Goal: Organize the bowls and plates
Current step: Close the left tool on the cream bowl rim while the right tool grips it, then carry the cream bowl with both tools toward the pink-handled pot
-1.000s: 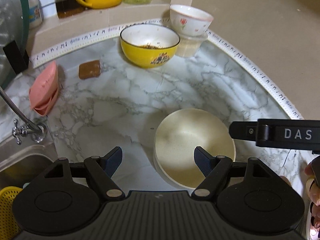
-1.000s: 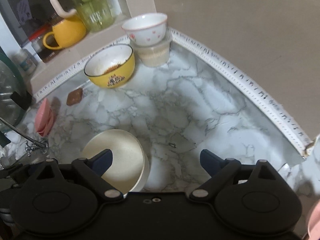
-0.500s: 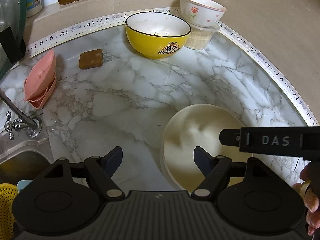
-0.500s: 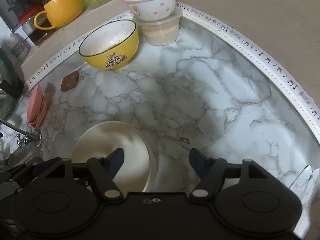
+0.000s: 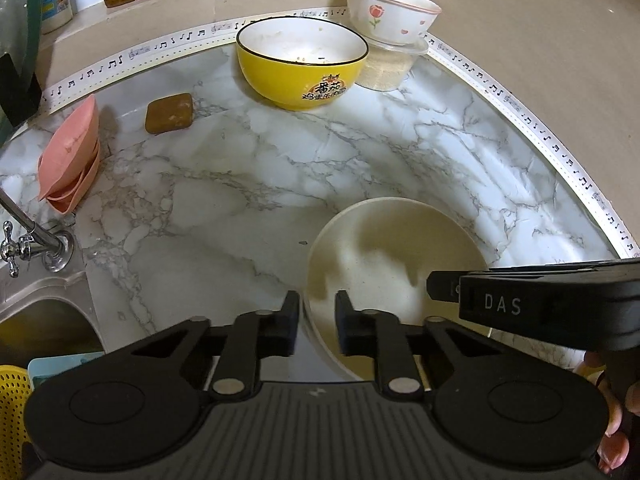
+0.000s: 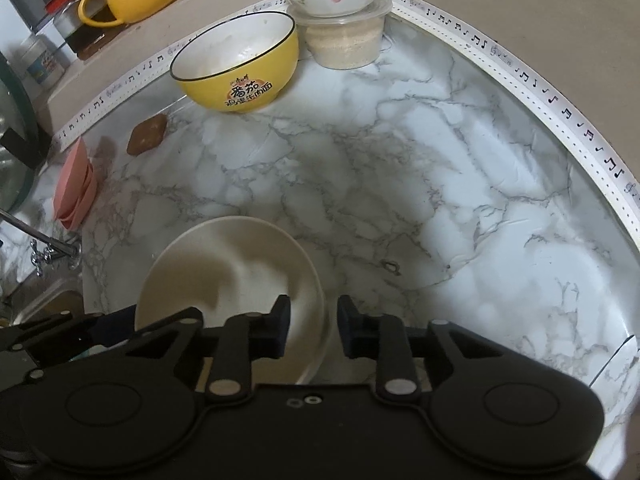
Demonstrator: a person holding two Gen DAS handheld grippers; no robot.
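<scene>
Two hand-held grippers meet at one cream bowl (image 5: 396, 264): the left hand-held gripper (image 5: 317, 322) has its jaws closing over the bowl's near-left rim, one finger outside the wall and one inside, and the right hand-held gripper (image 6: 313, 326) is closing the same way over the opposite rim, with the rim between its fingers. In the left wrist view the right tool's black body reaches in from the right edge and reads "DAS" in pale letters. The cream bowl is plain, matte and faintly speckled, shallow and wide, with no pattern; it sits low on the marble-patterned table (image 6: 400, 184), close to the sink corner. Farther back stands a yellow bowl (image 5: 302, 66) with a white inside, a dark rim and printed Chinese characters on its side. Just beside it a white bowl (image 5: 390, 14) with a pink flower and hearts rests on a clear lidded tub (image 5: 386, 68) of pale grains. A white strip (image 6: 540, 84) printed with music notes edges the table.
</scene>
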